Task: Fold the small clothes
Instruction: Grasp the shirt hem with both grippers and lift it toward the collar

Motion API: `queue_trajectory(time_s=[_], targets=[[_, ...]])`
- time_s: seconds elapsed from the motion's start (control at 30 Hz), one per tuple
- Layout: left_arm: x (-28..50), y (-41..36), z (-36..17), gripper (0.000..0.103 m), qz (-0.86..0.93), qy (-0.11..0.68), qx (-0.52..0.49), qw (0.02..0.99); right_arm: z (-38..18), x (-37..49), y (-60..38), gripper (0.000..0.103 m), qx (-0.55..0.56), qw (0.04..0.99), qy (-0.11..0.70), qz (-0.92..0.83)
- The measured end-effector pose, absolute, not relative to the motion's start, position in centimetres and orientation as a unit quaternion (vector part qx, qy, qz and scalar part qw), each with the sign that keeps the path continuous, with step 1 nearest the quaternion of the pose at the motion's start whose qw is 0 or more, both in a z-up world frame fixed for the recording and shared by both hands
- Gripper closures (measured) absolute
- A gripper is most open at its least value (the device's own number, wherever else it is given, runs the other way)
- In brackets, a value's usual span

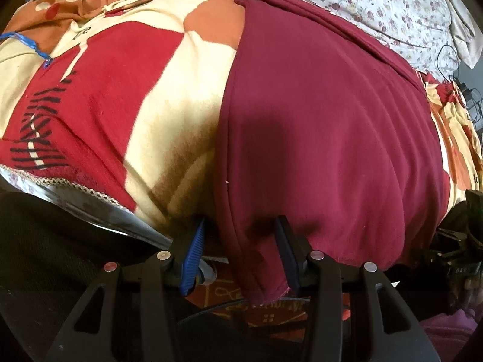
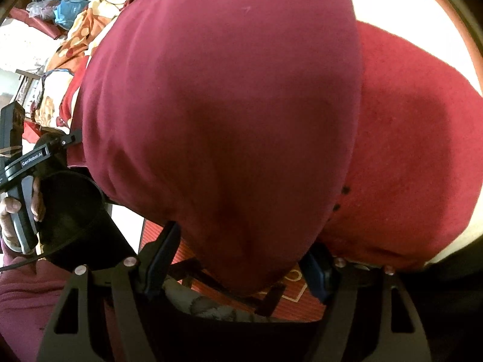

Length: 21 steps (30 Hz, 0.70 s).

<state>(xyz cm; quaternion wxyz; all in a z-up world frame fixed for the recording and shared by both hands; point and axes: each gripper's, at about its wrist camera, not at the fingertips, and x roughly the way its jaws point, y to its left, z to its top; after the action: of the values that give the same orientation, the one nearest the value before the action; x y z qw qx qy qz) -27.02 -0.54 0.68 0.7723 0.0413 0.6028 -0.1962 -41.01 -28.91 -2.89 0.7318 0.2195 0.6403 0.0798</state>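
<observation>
Maroon garment fills the middle and right of the left wrist view, spread over a patterned blanket on a bed. At the bottom of that frame, closest to the camera, the left gripper straddles the near left corner of the cloth, which hangs between its fingers. The blue pad stands clear of the fabric on the left, so the gripper looks parted rather than clamped; whether the dark finger on the right touches the cloth is unclear.

In the right wrist view, the right gripper sits at the bottom with jaws spread wide around the drooping near edge of the same garment, pads not pressing. A hand at the left edge holds the other tool's handle.

Beyond the cloth, a floral sheet lies at the upper right of the left view.

The fabric looks soft, light and limp, likely a knit. It should drape and sag when lifted, so pinching the hemmed near corners seems the surest hold.
</observation>
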Motion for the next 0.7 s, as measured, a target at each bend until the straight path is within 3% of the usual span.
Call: queue_trajectory(time_s=[0.13, 0.2, 0.27, 0.33, 0.37, 0.7], targets=[[-27.2, -0.9, 0.5, 0.068, -0.201, 0.610, 0.053, 0.765, -2.7, -41.2, -29.0, 0.030, 0.219, 0.738, 0.634, 0.072], [-27.2, -1.1, 0.5, 0.071, -0.205, 0.609, 0.057, 0.764, -2.5, -41.3, -28.8, 0.040, 0.217, 0.741, 0.631, 0.079], [-27.2, -1.0, 0.6, 0.088, -0.204, 0.605, 0.050, 0.768, -2.1, -41.4, -28.6, 0.067, 0.210, 0.745, 0.627, 0.086], [-27.0, -0.7, 0.7, 0.094, -0.203, 0.607, 0.039, 0.768, -1.5, -41.6, -28.4, 0.084, 0.201, 0.751, 0.621, 0.098], [-26.9, -0.5, 0.9, 0.101, -0.206, 0.605, 0.030, 0.768, -0.9, -41.7, -28.3, 0.088, 0.202, 0.754, 0.615, 0.109], [-25.7, 2.2, 6.3, 0.103, -0.244, 0.546, -0.072, 0.798, 7.7, -42.2, -31.8, 0.093, 0.276, 0.805, 0.496, 0.173]])
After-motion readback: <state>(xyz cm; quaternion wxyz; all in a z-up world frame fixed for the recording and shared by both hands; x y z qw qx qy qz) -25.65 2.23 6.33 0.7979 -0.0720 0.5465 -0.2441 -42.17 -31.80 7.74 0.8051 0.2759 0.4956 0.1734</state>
